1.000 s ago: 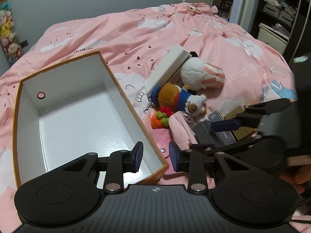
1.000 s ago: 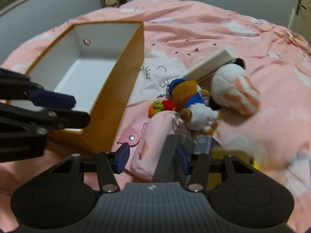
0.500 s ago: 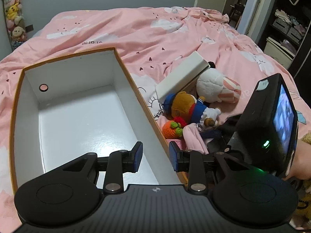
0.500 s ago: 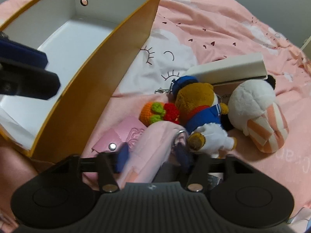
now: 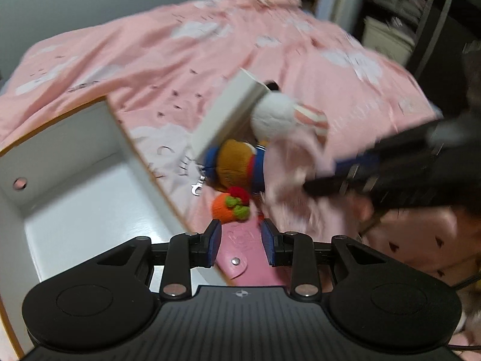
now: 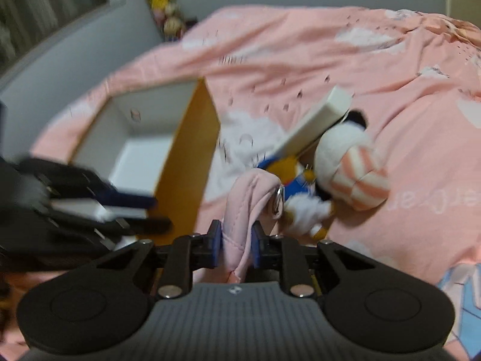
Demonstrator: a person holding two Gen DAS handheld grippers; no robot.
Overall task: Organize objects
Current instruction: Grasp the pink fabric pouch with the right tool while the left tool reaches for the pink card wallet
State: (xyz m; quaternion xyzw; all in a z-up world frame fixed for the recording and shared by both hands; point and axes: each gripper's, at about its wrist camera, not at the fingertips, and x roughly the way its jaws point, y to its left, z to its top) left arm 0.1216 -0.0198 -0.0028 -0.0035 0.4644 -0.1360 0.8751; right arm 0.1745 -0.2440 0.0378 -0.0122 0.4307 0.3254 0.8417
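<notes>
My right gripper [image 6: 237,240] has its jaws closing on a pink cloth pouch [image 6: 249,198] with a metal ring; the blue pads press it and it hangs lifted off the bedding. The left wrist view shows the same pouch [image 5: 294,165], blurred, in the right gripper [image 5: 321,176]. My left gripper [image 5: 240,246] is open and holds nothing, hovering over a pink snap wallet [image 5: 236,261] beside the open orange box [image 5: 126,150] with white inside. A brown plush [image 5: 234,162], a white plush [image 5: 276,117] and an orange knitted toy [image 5: 228,207] lie on the bed.
A flat white box [image 5: 228,114] leans tilted on the plush toys. Pink bedding [image 6: 330,60] covers the whole bed. Shelves [image 5: 390,30] stand at the far right, and several plush toys [image 6: 162,6] hang on the wall by the bed's far corner.
The right gripper shut on the pink pouch and lifted it off the bed. The left gripper slid right, from over the box's inside to over the pink wallet.
</notes>
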